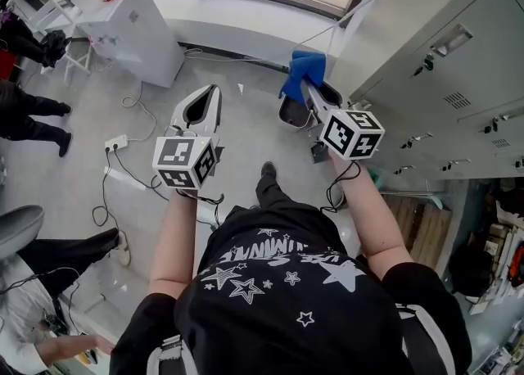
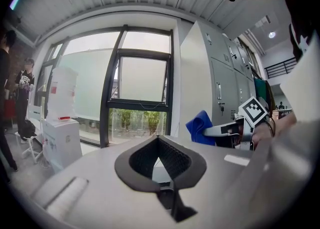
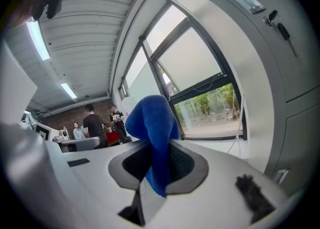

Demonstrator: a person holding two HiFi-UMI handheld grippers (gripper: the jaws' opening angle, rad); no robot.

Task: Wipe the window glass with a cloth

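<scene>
While the right gripper clamps the blue cloth between its jaws, the window glass stands ahead of it, well apart. Left gripper: jaws together, empty. Step: approach. Next, likely: carry cloth forward, press onto pane.

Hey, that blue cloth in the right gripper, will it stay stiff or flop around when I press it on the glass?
Probably floppy: the blue cloth bunches above the right gripper and a tail droops limply between its jaws. It looks light, so it would likely fold over rather than push flat.
</scene>
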